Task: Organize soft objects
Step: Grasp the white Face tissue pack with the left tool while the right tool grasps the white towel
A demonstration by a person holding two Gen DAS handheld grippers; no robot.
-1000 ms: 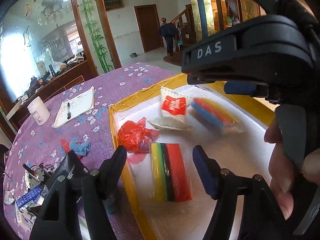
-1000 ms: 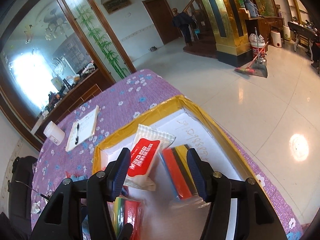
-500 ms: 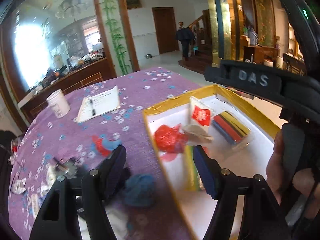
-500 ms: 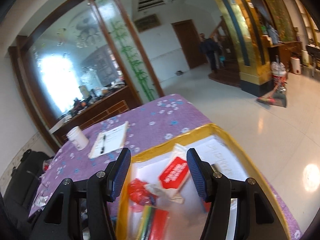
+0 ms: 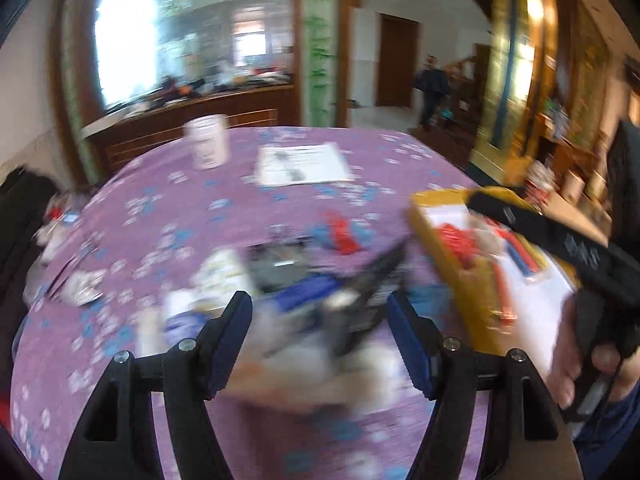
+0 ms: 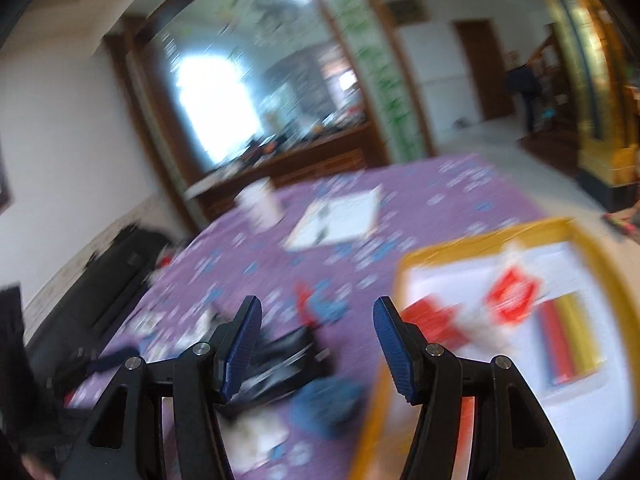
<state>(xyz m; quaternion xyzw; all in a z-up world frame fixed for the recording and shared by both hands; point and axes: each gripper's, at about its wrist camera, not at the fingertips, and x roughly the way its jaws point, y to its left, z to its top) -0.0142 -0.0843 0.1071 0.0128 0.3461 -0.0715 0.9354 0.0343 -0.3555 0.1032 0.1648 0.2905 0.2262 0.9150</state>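
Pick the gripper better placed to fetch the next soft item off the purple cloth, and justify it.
Right, tentatively. The right gripper has open, empty jaws with a blue soft lump lying just below them on the cloth. The left gripper is open too, but faces a blurred clutter pile.

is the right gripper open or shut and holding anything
Open and empty: the right gripper has its jaws spread wide, with only the blurred purple tablecloth showing between them.

Heavy motion blur smears both fisheye views; a blown-out window [image 5: 124, 40] glares ahead-left, and the edges curve darkly.
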